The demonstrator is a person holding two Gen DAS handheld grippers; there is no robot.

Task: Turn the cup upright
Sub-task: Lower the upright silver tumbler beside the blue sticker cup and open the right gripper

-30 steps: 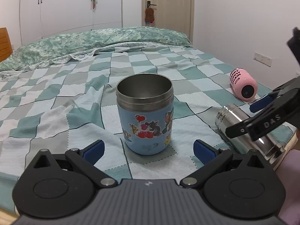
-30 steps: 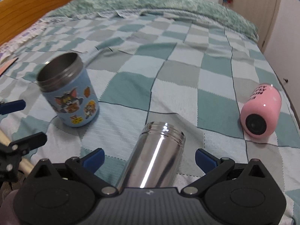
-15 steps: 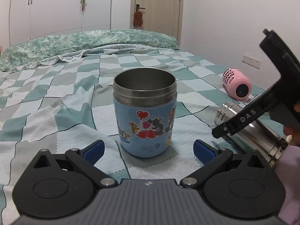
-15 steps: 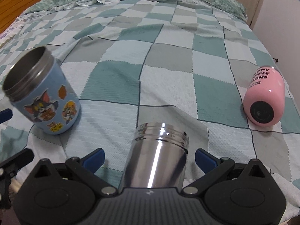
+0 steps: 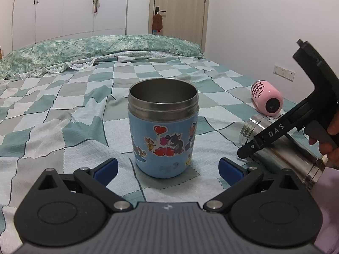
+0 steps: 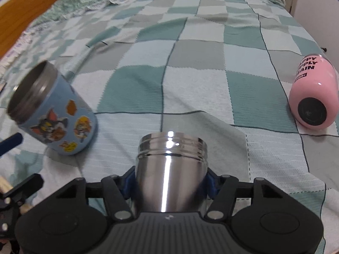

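A plain steel cup (image 6: pixel 171 169) lies on its side on the checked bedspread, mouth pointing away; it also shows in the left wrist view (image 5: pixel 275 148). My right gripper (image 6: pixel 170 185) is shut on its body, blue pads pressed against both sides. A blue cartoon cup (image 5: pixel 163 127) stands upright with its mouth up; it also shows in the right wrist view (image 6: pixel 53 114). My left gripper (image 5: pixel 167 167) is open, its blue pads apart on either side just short of the blue cup, not touching it.
A pink cup (image 6: pixel 313 101) lies on its side at the right, also in the left wrist view (image 5: pixel 267 99). The bedspread (image 6: pixel 190 74) stretches ahead to a green pillow roll (image 5: pixel 84 48). A wooden headboard (image 6: pixel 23 19) is at far left.
My right gripper has closed its pads onto the steel cup, which was between open fingers before. The left gripper has drawn slightly nearer the blue cup and stays open.
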